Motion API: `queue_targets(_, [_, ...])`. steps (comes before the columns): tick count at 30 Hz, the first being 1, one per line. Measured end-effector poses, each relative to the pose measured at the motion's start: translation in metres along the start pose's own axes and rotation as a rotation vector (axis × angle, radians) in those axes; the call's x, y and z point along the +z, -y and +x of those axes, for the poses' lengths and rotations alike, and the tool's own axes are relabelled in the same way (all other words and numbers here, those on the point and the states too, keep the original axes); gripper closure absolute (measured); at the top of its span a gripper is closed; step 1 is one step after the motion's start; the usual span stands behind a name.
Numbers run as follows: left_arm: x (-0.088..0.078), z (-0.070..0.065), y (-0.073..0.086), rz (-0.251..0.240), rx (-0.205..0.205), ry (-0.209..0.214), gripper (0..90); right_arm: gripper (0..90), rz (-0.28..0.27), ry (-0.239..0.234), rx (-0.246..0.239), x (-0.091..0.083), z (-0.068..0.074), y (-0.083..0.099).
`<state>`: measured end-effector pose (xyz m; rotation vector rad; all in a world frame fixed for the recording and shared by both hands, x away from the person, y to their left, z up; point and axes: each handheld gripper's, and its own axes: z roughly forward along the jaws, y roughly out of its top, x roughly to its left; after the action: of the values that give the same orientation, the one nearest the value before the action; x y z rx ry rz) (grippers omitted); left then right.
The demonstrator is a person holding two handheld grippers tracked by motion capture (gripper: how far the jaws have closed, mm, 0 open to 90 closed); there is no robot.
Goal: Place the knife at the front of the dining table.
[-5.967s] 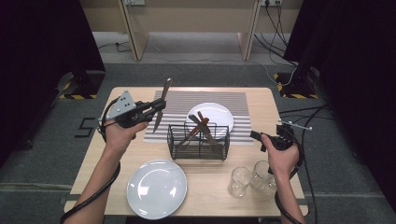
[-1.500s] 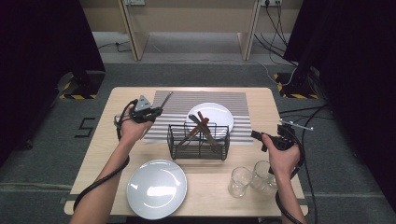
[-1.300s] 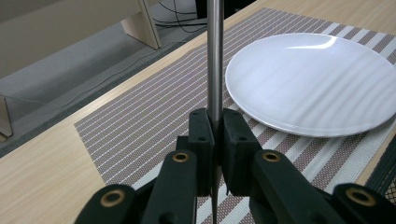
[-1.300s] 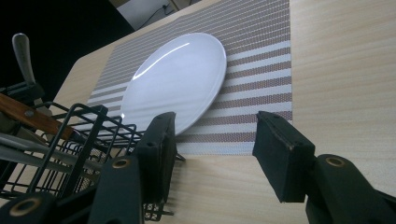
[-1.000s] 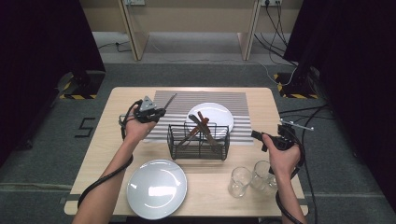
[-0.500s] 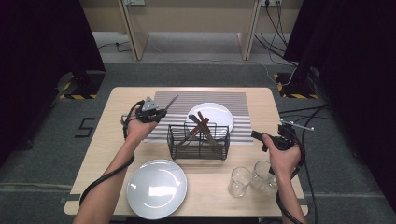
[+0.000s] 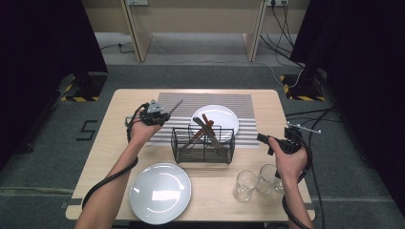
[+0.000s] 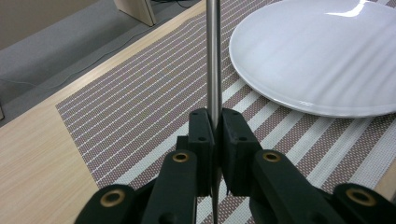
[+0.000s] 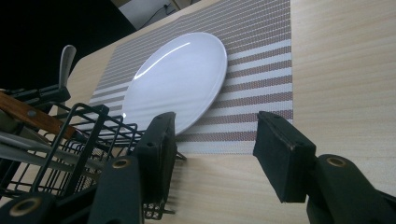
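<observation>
Your left hand-held gripper (image 8: 214, 133) is clamped on a metal utensil handle (image 8: 214, 60) above the striped placemat (image 8: 140, 121), beside the white plate (image 8: 322, 56). Your right hand-held gripper (image 9: 215, 154) hangs wide open, holding nothing, by the wire basket (image 9: 70, 154).

A recording lab or studio, staged rather than lived in. A lone wooden desk (image 7: 119, 143) stands on grey carpet, with black curtains (image 7: 43, 43) at the frame's left and right edges. Yellow-black hazard tape (image 7: 79, 98) marks stand bases on the floor, cables (image 7: 282, 24) trail at upper right, and a "5" (image 7: 86, 130) is taped left of the desk.
</observation>
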<state>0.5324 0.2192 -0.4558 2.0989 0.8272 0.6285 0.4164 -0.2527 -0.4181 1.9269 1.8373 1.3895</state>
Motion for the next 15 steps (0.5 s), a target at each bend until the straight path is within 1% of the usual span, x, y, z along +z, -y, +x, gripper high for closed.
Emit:
queue_targets(6, [0.003,0.000,-0.001,0.010,0.011,0.002,83.0,48.0,0.002,0.000,-0.003,0.001,0.000,0.000])
queue_targets(8, [0.004,0.000,0.000,0.021,0.019,0.006,83.0,48.1,0.002,-0.001,-0.001,0.001,0.000,0.000])
queue_targets(15, [0.011,-0.003,0.007,0.053,0.017,0.013,83.1,48.0,0.002,-0.003,0.004,0.000,0.000,0.000])
